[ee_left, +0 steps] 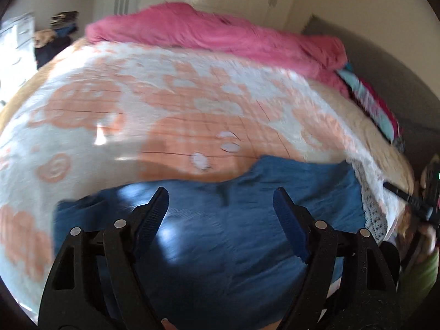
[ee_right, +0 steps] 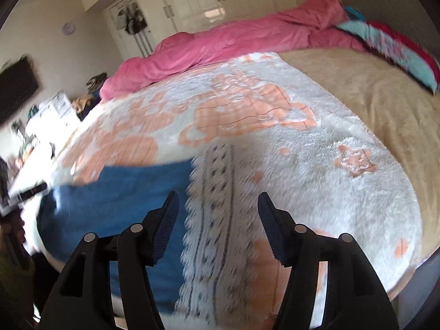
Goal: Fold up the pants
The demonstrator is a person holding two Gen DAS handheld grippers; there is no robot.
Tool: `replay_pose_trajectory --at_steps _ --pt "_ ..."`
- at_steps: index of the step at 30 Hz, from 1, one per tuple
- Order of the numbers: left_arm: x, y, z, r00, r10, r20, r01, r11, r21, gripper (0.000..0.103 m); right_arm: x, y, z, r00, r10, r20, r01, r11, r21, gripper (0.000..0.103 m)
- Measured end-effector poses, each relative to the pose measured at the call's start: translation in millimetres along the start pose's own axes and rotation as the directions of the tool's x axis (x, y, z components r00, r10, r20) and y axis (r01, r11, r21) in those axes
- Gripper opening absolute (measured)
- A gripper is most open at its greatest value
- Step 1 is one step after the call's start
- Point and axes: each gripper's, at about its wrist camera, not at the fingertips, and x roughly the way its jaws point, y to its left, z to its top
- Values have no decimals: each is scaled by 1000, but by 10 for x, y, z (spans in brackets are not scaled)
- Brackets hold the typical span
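On the near edge of the bed [ee_right: 357, 110], under my two claws, lies one pair of blue pants [ee_left: 220, 233] beside one white patterned cloth [ee_right: 217, 220]. My left claw [ee_left: 221, 195] gapes wide, empty; my right claw [ee_right: 218, 199] stands open, empty too.

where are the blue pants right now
The blue pants lie on the near edge of the white-and-peach blanket, below the open left gripper; in the right wrist view they sit left of a lace-patterned cloth.
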Motion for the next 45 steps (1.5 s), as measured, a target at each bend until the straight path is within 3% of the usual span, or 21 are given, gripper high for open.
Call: replay_pose_trajectory --at_steps 2,7,12,16,17,19,20,21,24,28,30,34,38,41,43,44,45 --pt "270 -170 114 998 -26 -53 28 999 42 71 180 -134 163 999 25 -22 -24 998 61 58" --pt "811 -345 284 992 -18 -124 27 997 70 71 606 -213 415 996 14 -91 -8 998 60 55" --pt "1114 -233 345 981 -88 -171 88 996 -10 71 878 -198 390 986 55 -157 -43 996 76 48" --pt "1308 -212 334 971 -131 -199 123 991 -51 67 949 -116 323 984 58 -169 -56 998 20 42" --pt "1337 -216 329 970 -138 -200 129 990 -59 61 943 -123 317 983 65 -170 -63 998 20 35" --pt "1363 -256 317 965 -164 -204 155 986 -61 37 909 -114 297 982 97 -165 -96 995 12 24" --pt "1380 -278 316 954 -212 -211 199 977 -81 14 894 -98 285 981 108 -161 -109 994 5 22" --pt "1388 -297 311 949 -233 -214 217 972 -94 5 870 -75 263 982 110 -153 -113 994 -6 19" --pt "1320 -381 313 958 -213 -191 205 977 -60 2 773 -59 265 986 124 -115 -127 992 -13 18" --pt "1145 -383 459 975 -204 -94 199 978 -54 2 581 -72 438 986 161 -40 -162 986 -26 18" --pt "1139 -441 539 983 -173 -66 172 985 -23 2 584 0 562 991 132 -26 -133 988 -77 18" --pt "1341 -525 584 994 -89 -64 91 995 27 2 867 125 698 996 11 -87 -27 982 -189 18" --pt "1584 -462 448 995 -22 -99 26 999 38 6 1208 154 585 981 -109 -161 61 959 -275 24" --pt "1619 -354 411 995 -53 -89 54 999 4 6 1290 106 487 979 -134 -153 87 955 -283 29" --pt "1632 -315 409 994 -73 -85 72 997 -17 7 1264 61 481 981 -135 -140 95 960 -262 41" --pt "1618 -294 410 993 -82 -79 80 996 -25 7 1233 63 483 980 -158 -120 123 958 -258 55" --pt "1596 -291 405 994 -87 -71 85 996 -30 11 1179 60 482 979 -181 -94 152 955 -254 58"
